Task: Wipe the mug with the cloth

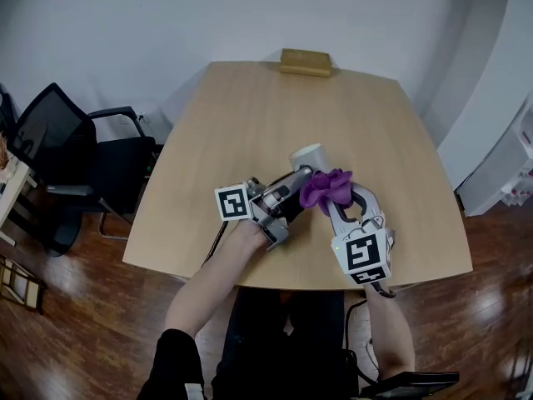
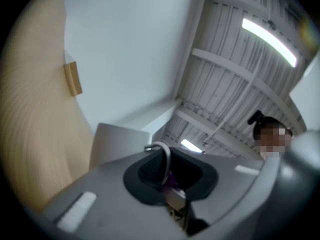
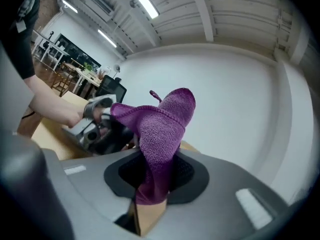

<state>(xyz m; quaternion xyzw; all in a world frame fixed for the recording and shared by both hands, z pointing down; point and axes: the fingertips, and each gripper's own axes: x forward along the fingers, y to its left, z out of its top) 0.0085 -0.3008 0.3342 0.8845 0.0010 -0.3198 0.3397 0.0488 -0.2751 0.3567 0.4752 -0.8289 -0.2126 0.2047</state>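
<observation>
Gripping the mug (image 1: pixel 310 155) by its handle (image 2: pixel 162 155) over the surface (image 1: pixel 250 115), the left claw (image 1: pixel 295 187) was clamped on thin purchase, so the cloth (image 1: pixel 326 188) pinched in the right claw (image 1: pixel 335 203), if pushed hard, prob. could've twisted it loose.

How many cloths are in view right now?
1. The purple cloth is pinched in the right gripper's jaws, held up beside the white mug above the table. No other shows, though the hands and tools block part of the view.
</observation>
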